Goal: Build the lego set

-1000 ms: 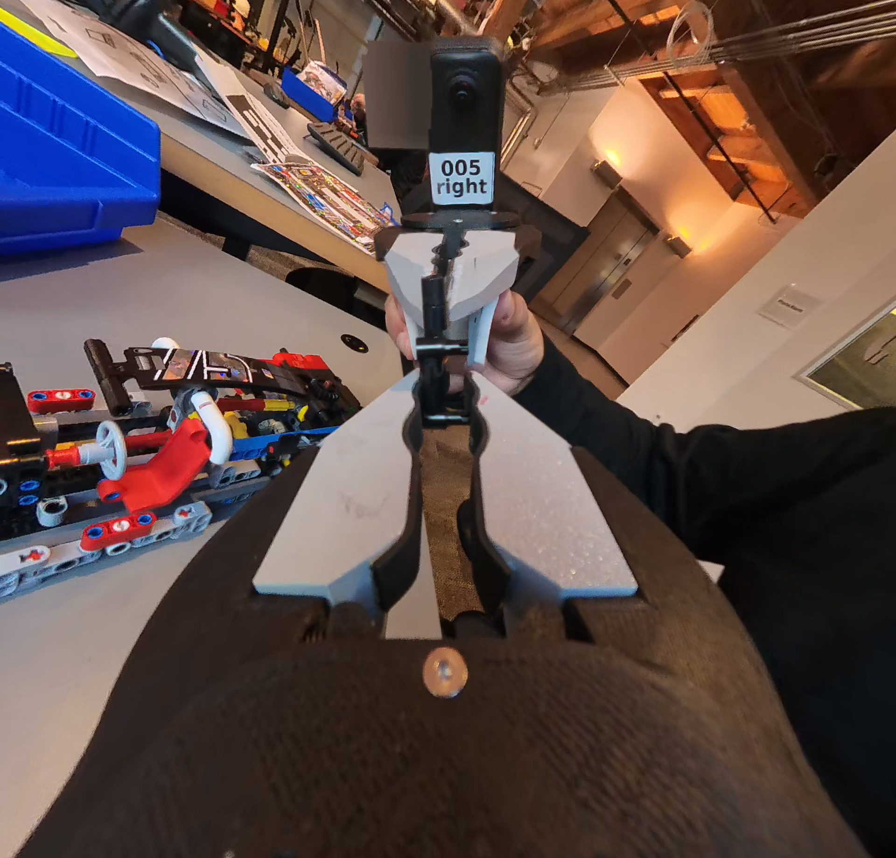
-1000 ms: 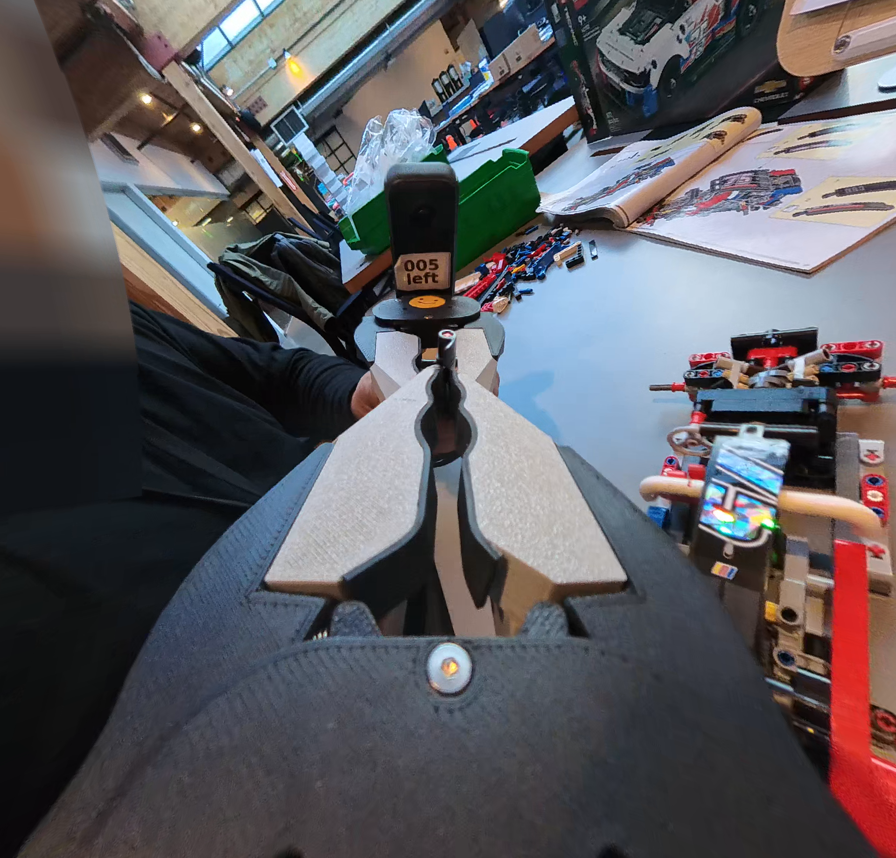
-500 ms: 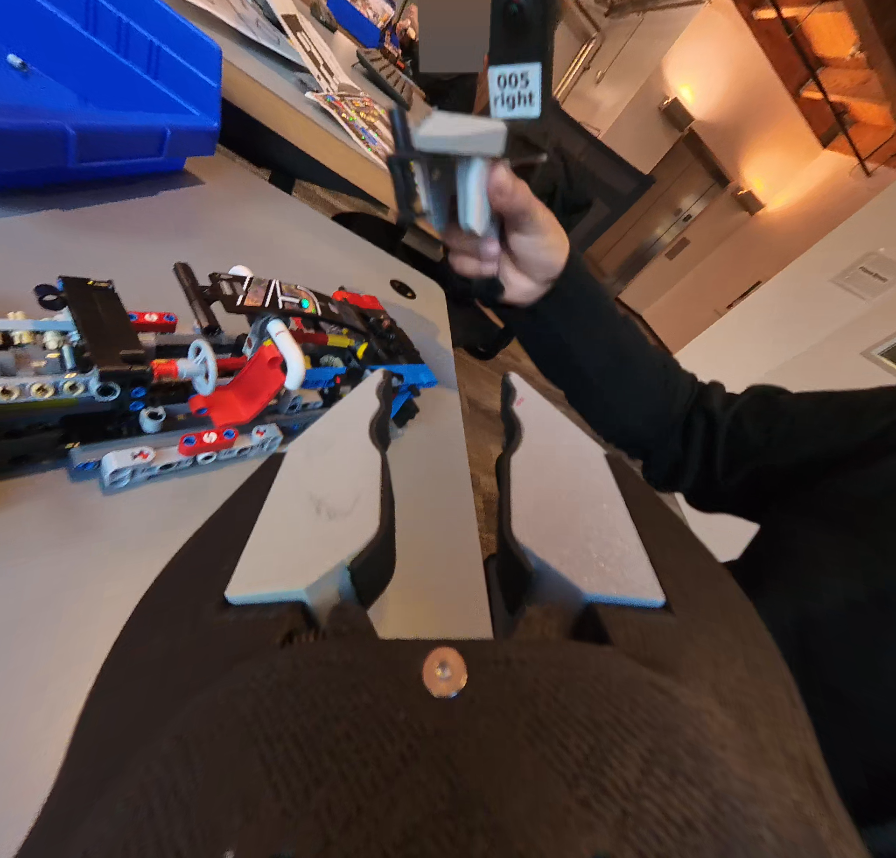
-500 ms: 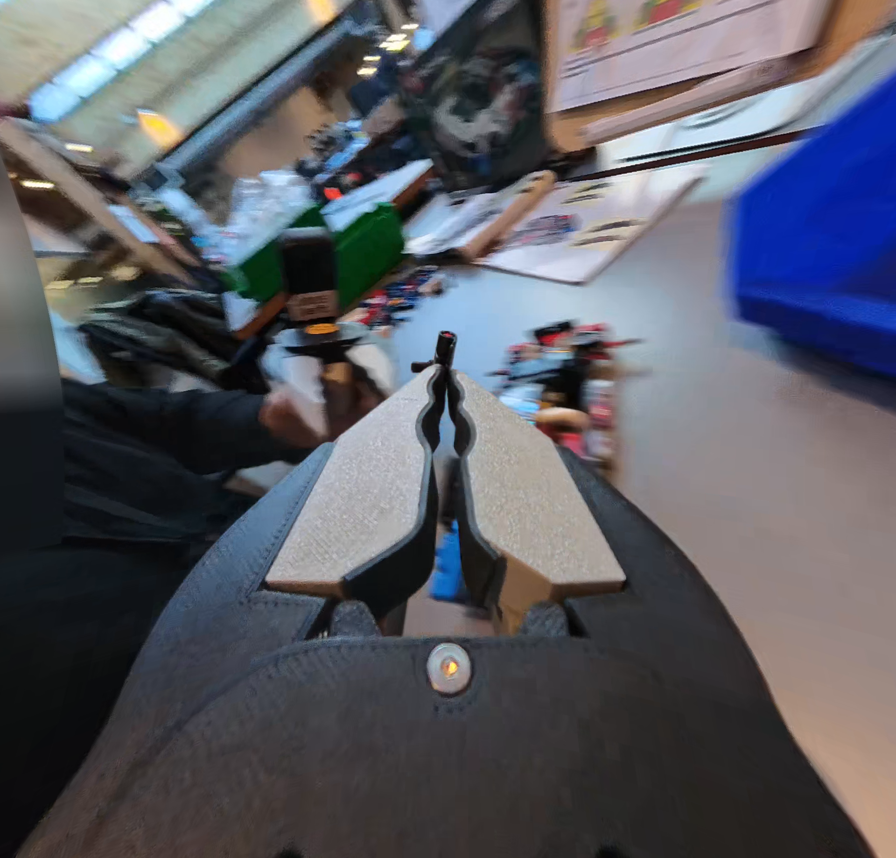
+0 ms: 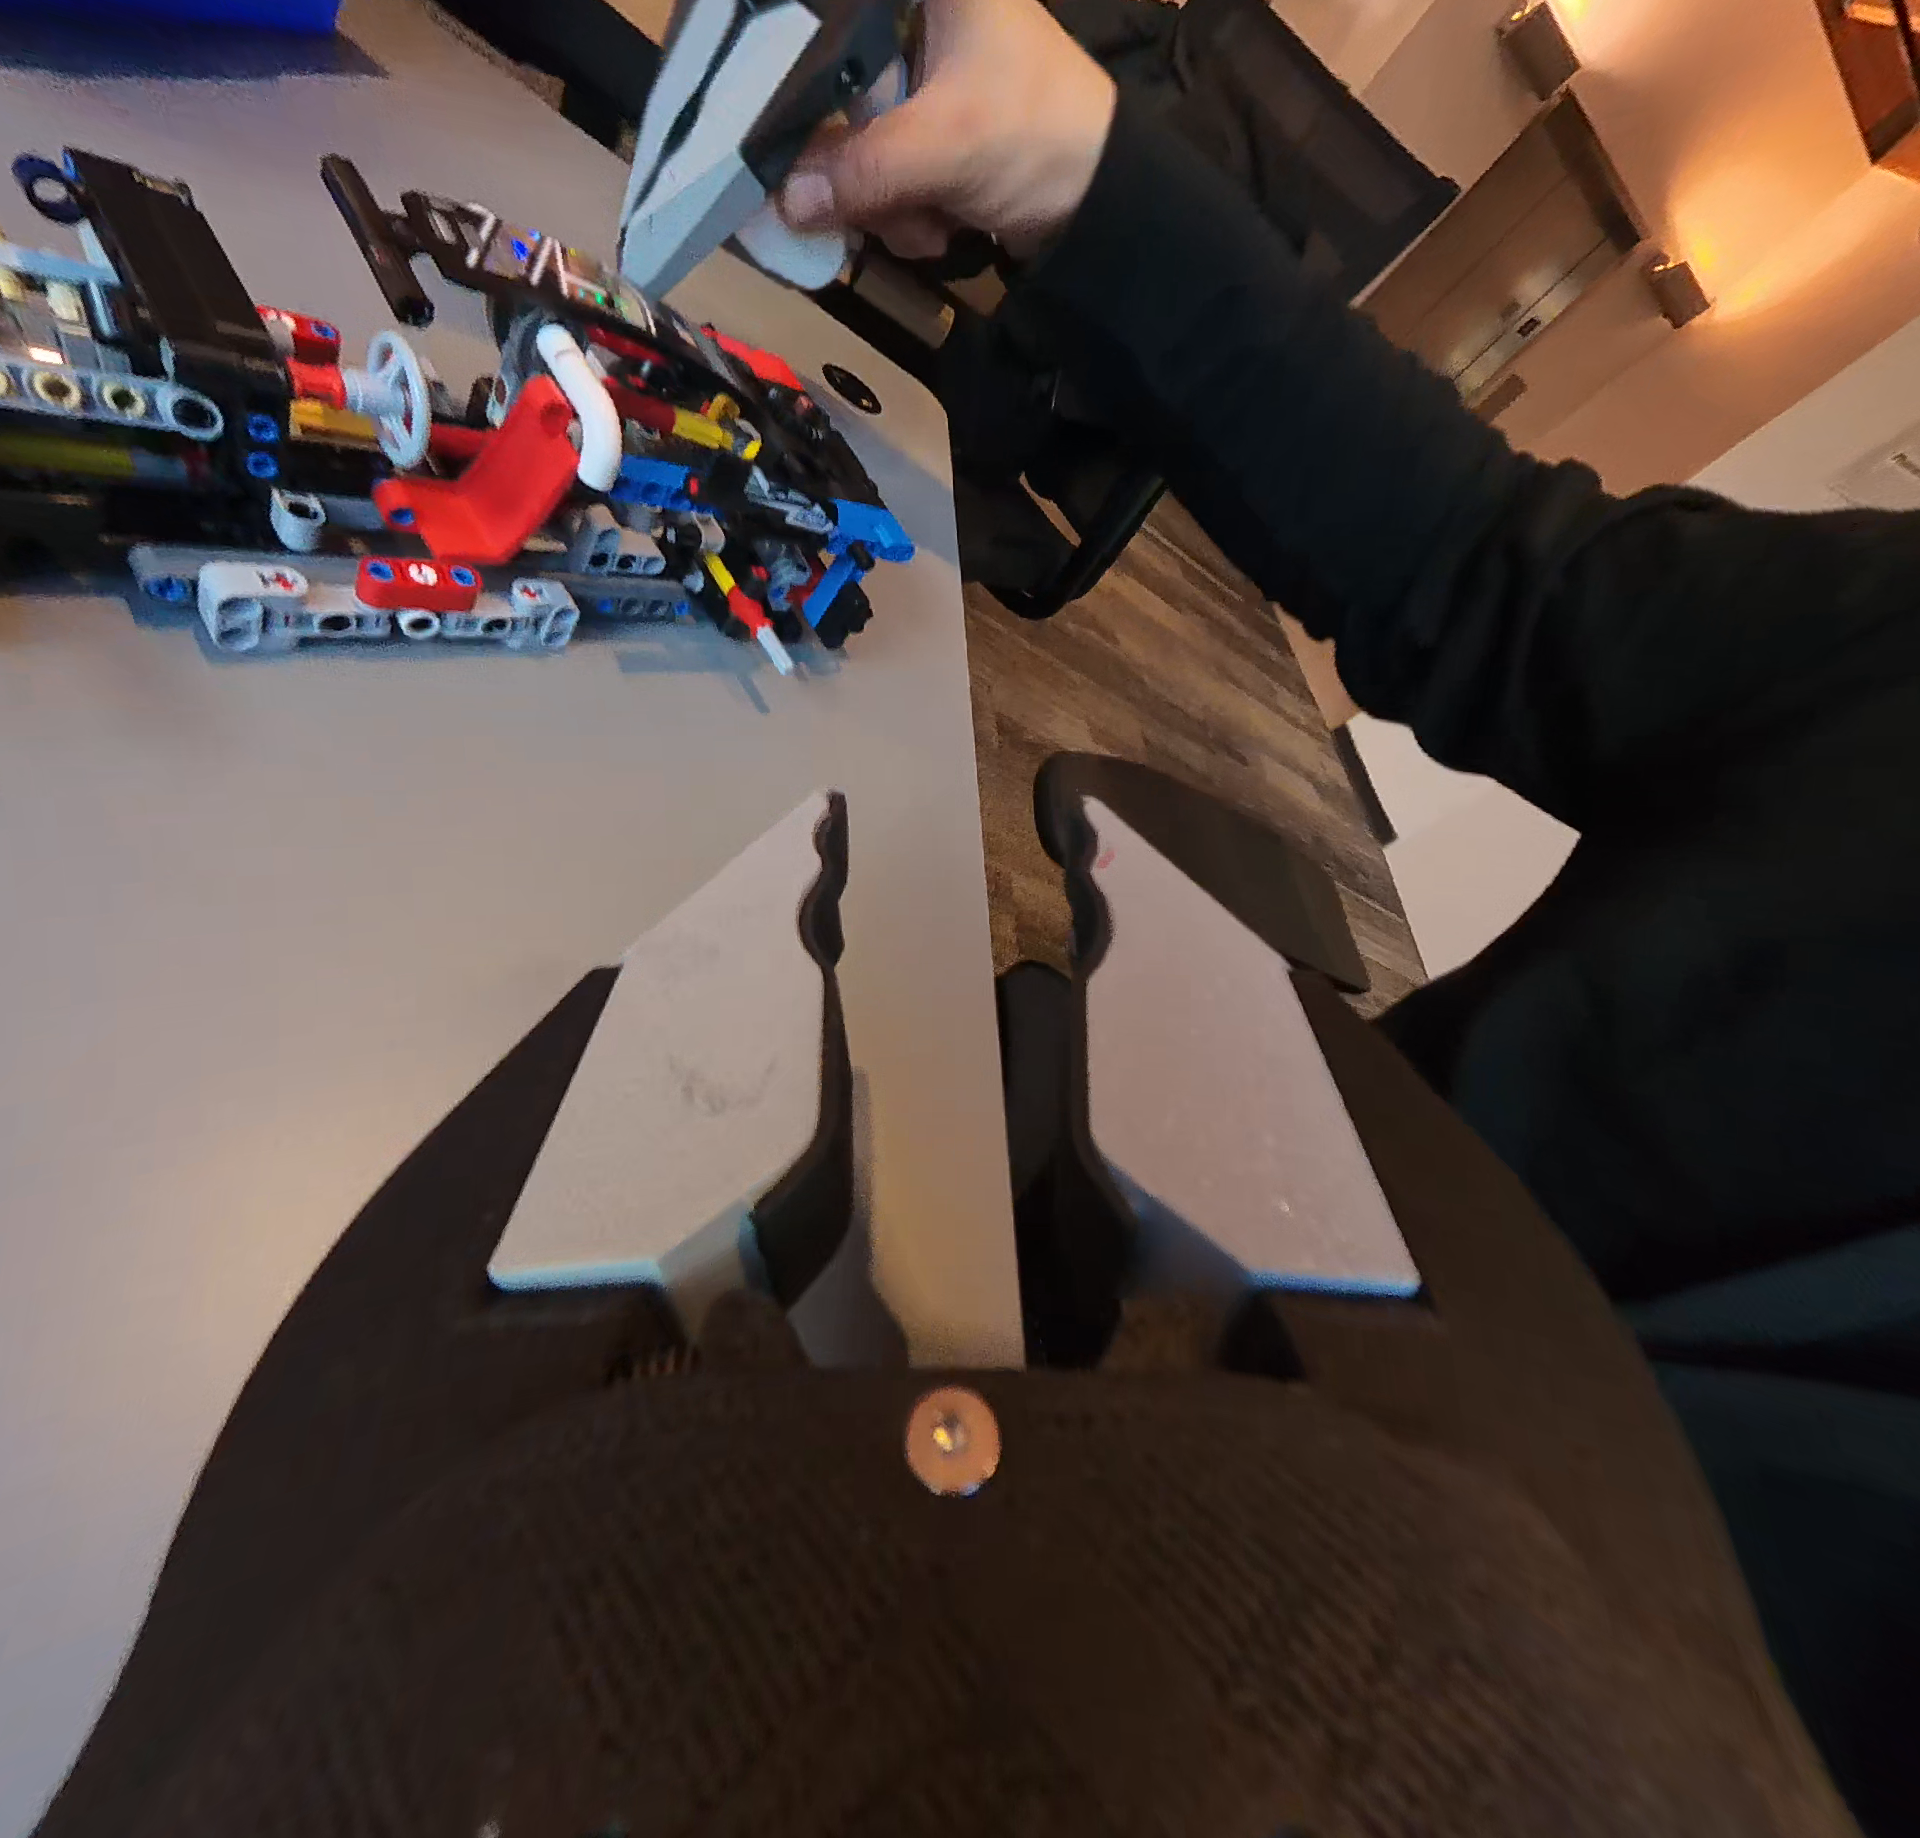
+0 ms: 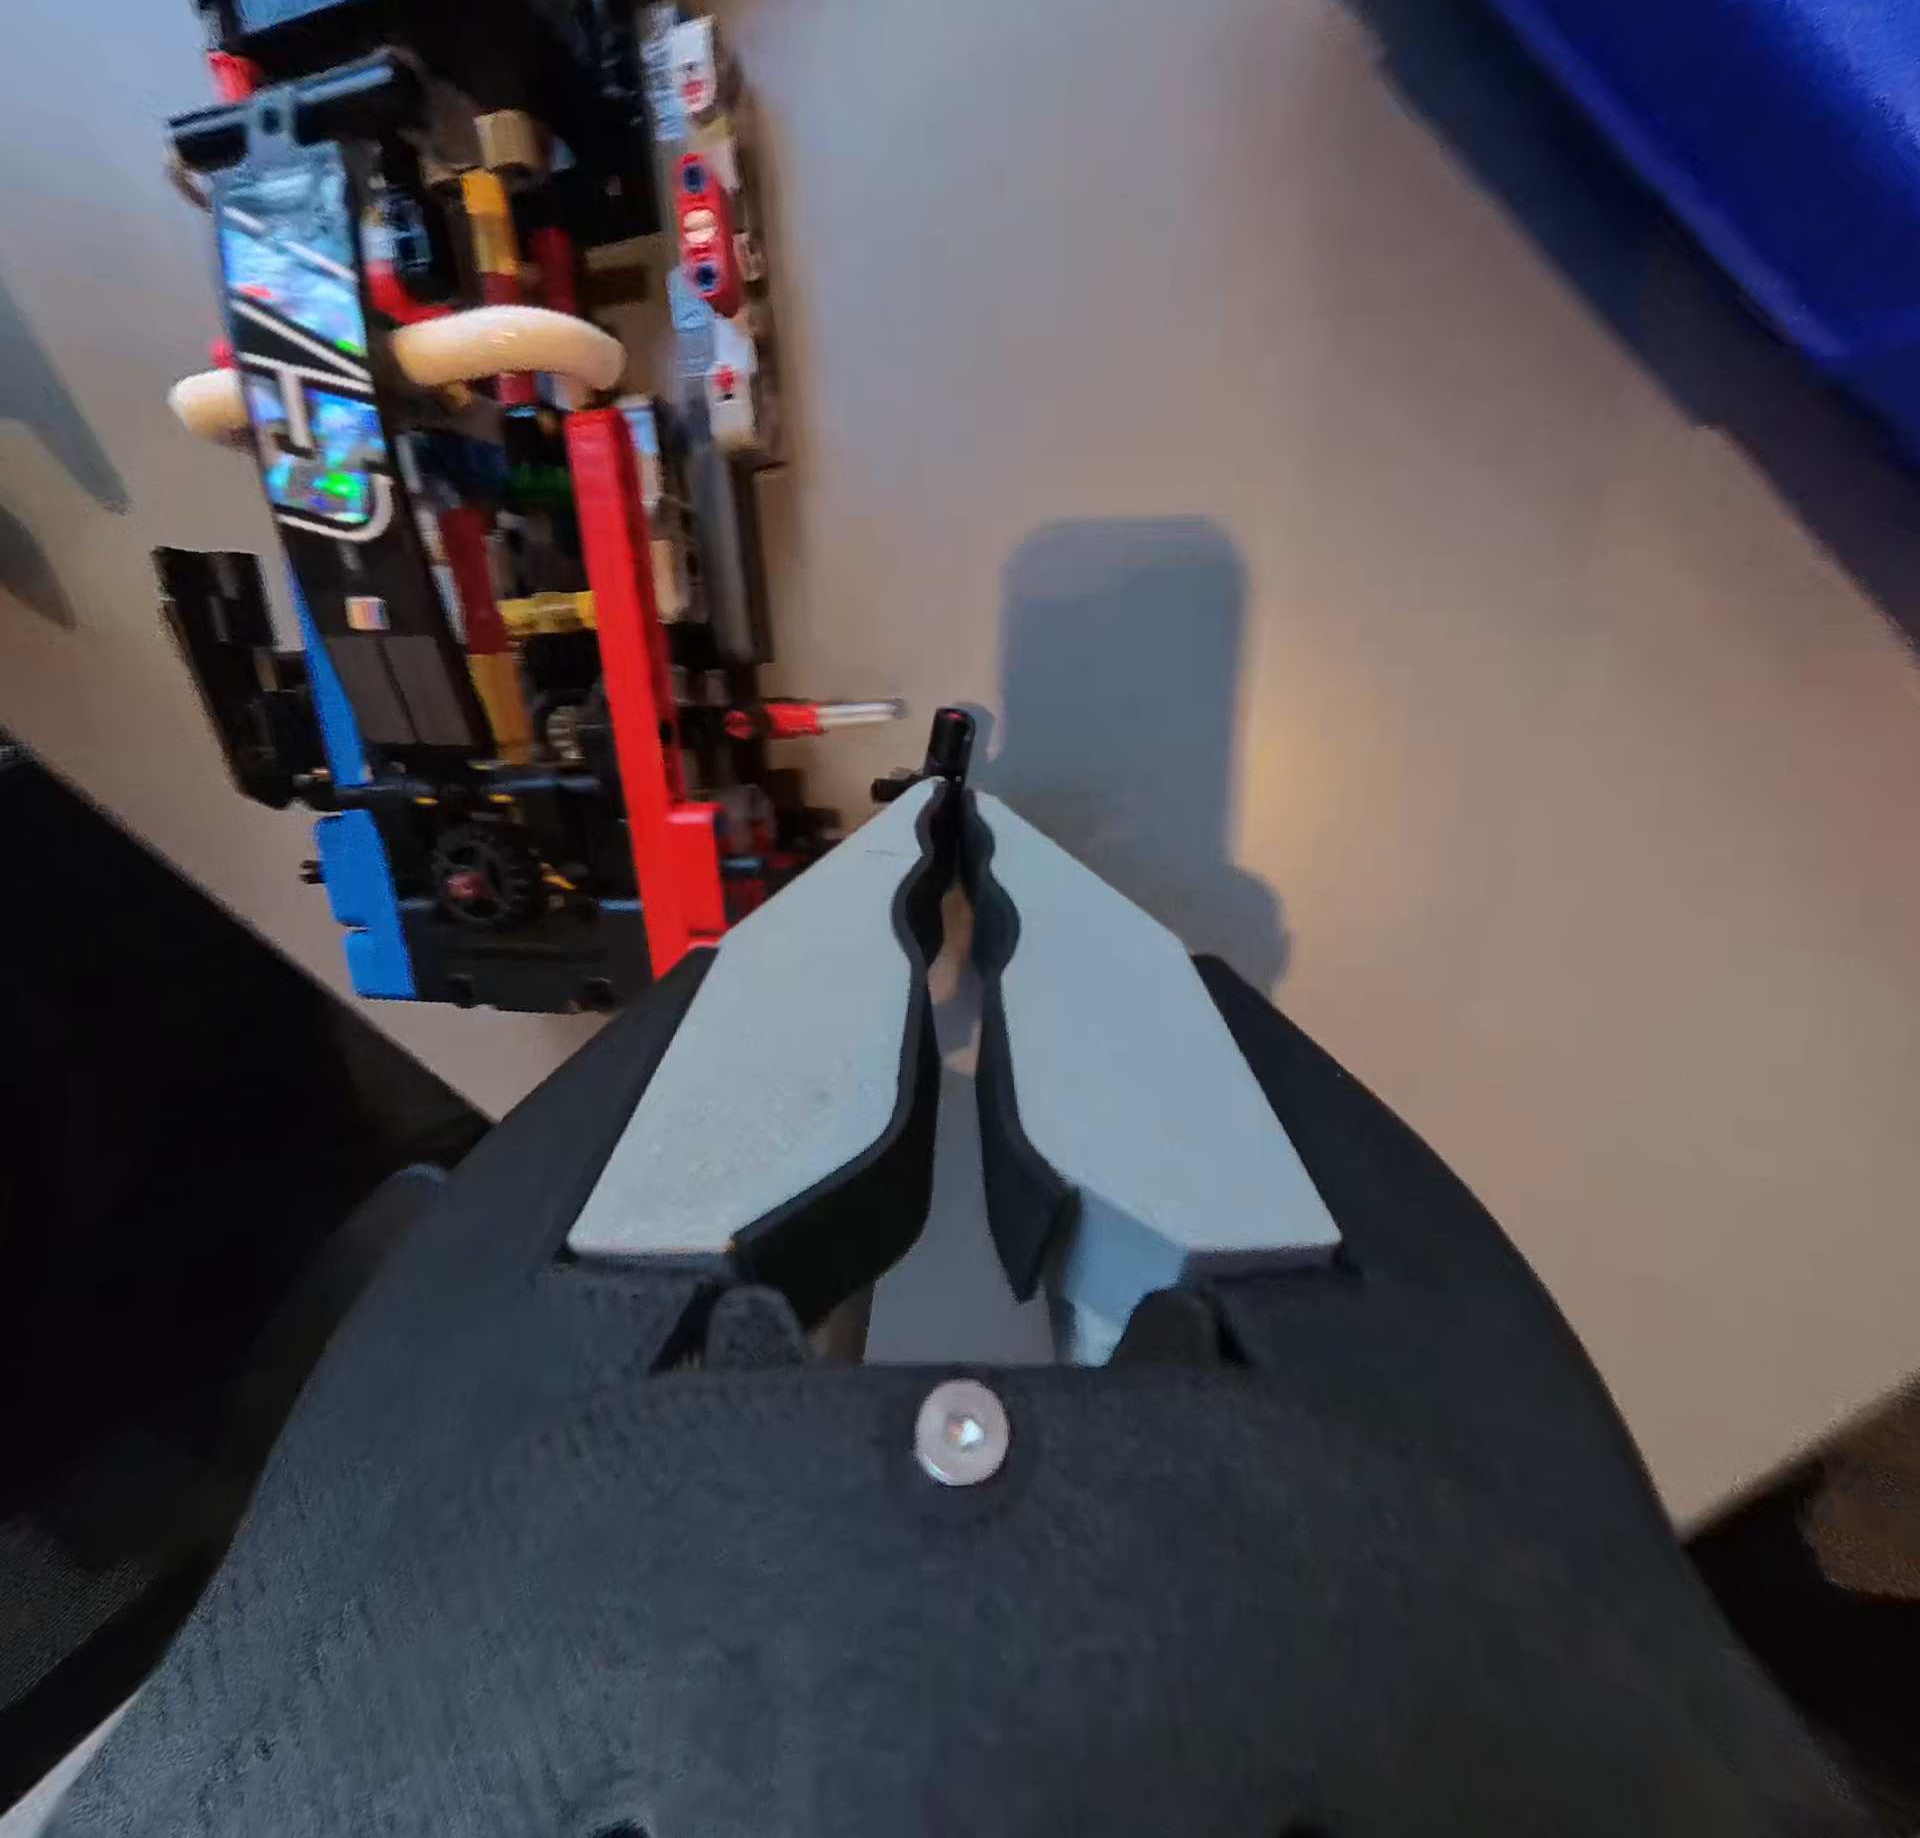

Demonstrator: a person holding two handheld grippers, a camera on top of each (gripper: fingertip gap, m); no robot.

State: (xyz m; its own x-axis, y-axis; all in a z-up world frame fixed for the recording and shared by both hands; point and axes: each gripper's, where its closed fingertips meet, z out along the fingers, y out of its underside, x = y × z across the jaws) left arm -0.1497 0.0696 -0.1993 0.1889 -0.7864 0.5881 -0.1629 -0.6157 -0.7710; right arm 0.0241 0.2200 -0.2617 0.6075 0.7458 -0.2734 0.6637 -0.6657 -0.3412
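On the grey table (image 5: 312, 905) lies the half-built lego car (image 5: 468, 458), its chassis assembled but with no wheels or body shell visible, so much work remains. Near the table edge, the left gripper (image 5: 940, 832) stands apart and empty. Above the car, the right gripper (image 6: 951, 801) is clamped on a small black pin piece (image 6: 943, 744), probably the next part to insert.

Motion blur, soft shadows (wide-angle warp)

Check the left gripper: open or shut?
Open: the left gripper shows table and floor between its parted fingers, which hold nothing.
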